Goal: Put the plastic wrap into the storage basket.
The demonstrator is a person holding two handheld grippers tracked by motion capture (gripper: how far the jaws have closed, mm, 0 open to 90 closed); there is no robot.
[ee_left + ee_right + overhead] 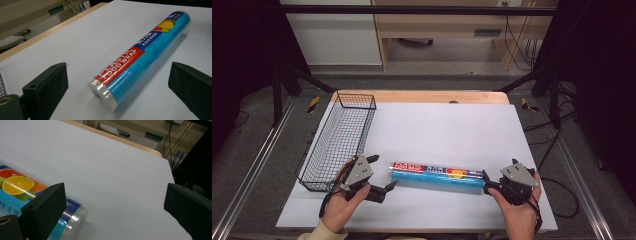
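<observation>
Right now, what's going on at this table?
A person holds a gripper in each hand at either end of a roll of plastic food wrap lying flat on the white table. The left gripper is open, its jaws straddling the roll's near end without touching it. The right gripper is also open, at the other end. An empty wire basket sits to the left. Nothing is lifted yet.
</observation>
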